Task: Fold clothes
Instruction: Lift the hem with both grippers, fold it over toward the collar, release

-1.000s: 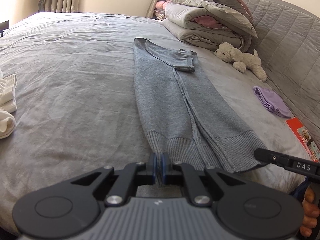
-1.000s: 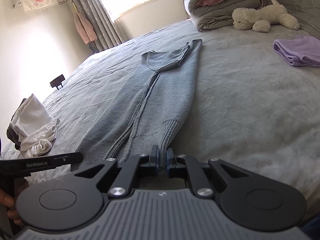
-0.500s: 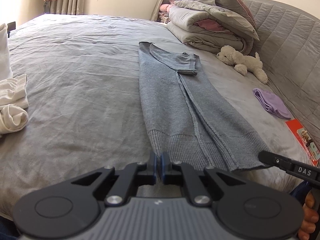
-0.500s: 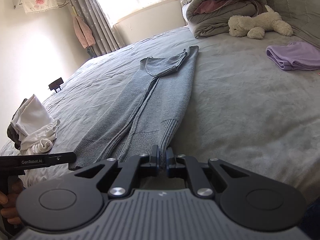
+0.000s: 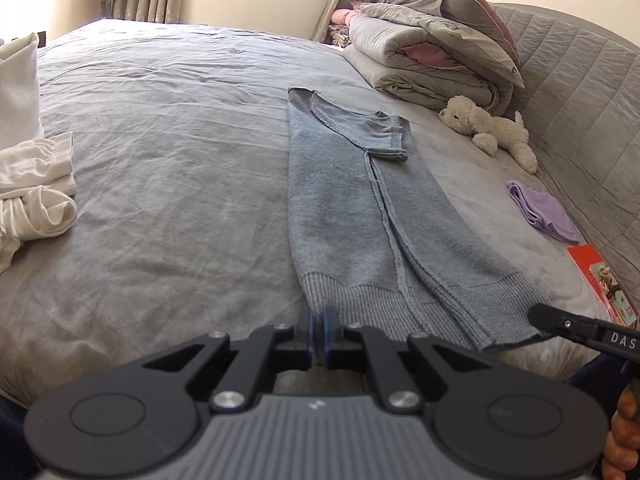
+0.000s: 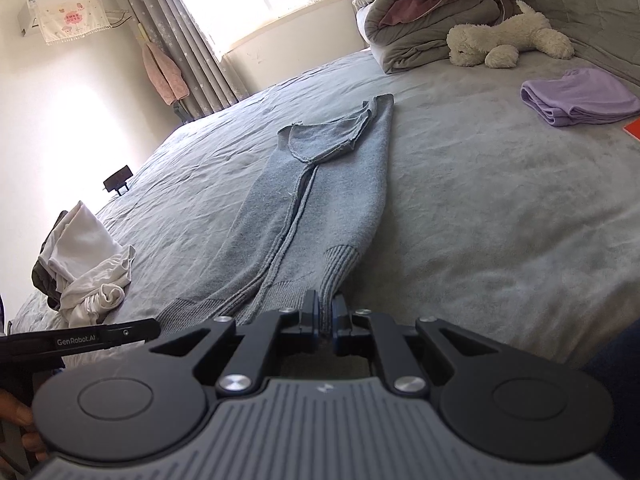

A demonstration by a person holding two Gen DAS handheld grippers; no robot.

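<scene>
Sunlit bedroom, grey bed (image 5: 168, 168) with a blue-grey sweater (image 5: 352, 208) laid lengthwise, both sides folded inward.

Left gripper (image 5: 319, 334) and right gripper (image 6: 327, 318) each have their jaws clenched on a corner of the sweater's ribbed hem at the near bed edge, likely to carry the hem up toward the collar for the next fold. Folded purple garment (image 6: 580, 98), white plush toy (image 6: 504, 38) and stacked quilts (image 5: 432, 60) sit near the headboard, well apart; crumpled white clothes (image 5: 32, 192) wait at the left.
</scene>
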